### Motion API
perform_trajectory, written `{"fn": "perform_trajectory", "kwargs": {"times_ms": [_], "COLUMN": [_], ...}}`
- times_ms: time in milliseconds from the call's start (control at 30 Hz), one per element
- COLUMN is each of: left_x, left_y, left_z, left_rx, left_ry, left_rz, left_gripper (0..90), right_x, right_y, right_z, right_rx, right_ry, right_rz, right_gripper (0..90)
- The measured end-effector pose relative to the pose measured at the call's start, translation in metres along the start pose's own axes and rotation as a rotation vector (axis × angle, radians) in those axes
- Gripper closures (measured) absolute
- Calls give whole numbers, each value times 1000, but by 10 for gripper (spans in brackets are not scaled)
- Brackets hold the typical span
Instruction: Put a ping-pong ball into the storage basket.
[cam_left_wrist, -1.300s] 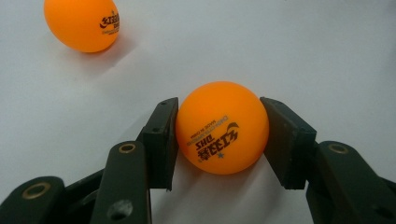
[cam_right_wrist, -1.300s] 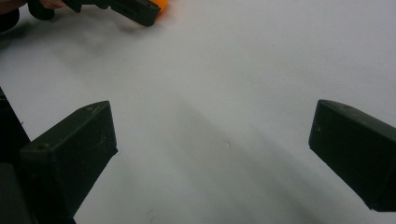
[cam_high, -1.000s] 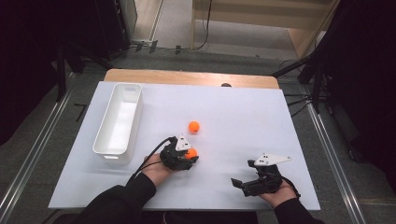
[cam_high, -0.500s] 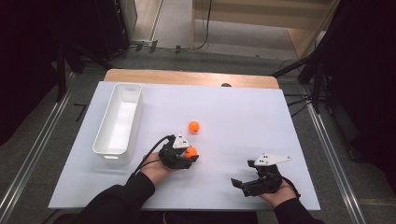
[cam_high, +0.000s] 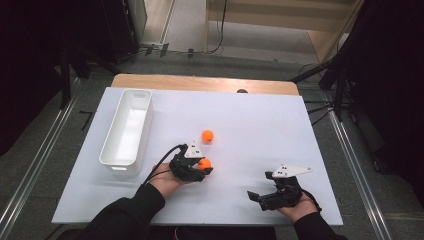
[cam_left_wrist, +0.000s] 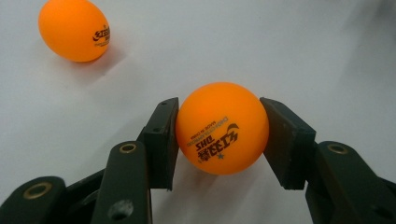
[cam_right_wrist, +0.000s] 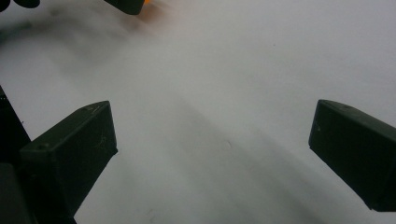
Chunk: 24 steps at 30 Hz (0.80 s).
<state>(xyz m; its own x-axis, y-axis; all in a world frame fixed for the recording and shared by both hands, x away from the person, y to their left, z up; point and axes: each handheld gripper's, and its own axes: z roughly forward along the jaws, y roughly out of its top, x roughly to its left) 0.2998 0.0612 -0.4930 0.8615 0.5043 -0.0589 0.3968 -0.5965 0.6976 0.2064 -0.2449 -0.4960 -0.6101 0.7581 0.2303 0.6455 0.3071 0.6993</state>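
My left gripper (cam_high: 202, 167) (cam_left_wrist: 219, 135) is shut on an orange ping-pong ball (cam_high: 204, 163) (cam_left_wrist: 222, 134) with black print, both pads pressing its sides just above the white table. A second orange ball (cam_high: 207, 135) (cam_left_wrist: 74, 29) lies loose on the table a short way beyond it. My right gripper (cam_high: 260, 196) (cam_right_wrist: 212, 149) rests low near the table's front right, jaws wide open over bare white surface with nothing between them.
A long white tray (cam_high: 127, 131) stands at the left of the white table top (cam_high: 260, 125), its long side running away from me. A wooden strip (cam_high: 200, 82) borders the far edge. Dark floor and stands surround the table.
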Motion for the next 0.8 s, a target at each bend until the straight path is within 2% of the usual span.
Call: {"fn": "perform_trajectory", "kwargs": {"times_ms": [533, 800], "left_x": [0, 2], "left_y": [6, 8], "left_z": [-14, -20], "left_rx": [3, 34], "left_ry": [-41, -60], "left_rz": [-5, 6], "left_gripper": [502, 502], "right_x": [0, 0], "right_y": [0, 0], "right_z": [0, 0], "right_rx": [-2, -2], "right_ry": [0, -3], "right_rz": [4, 4], "right_gripper": [0, 0]}}
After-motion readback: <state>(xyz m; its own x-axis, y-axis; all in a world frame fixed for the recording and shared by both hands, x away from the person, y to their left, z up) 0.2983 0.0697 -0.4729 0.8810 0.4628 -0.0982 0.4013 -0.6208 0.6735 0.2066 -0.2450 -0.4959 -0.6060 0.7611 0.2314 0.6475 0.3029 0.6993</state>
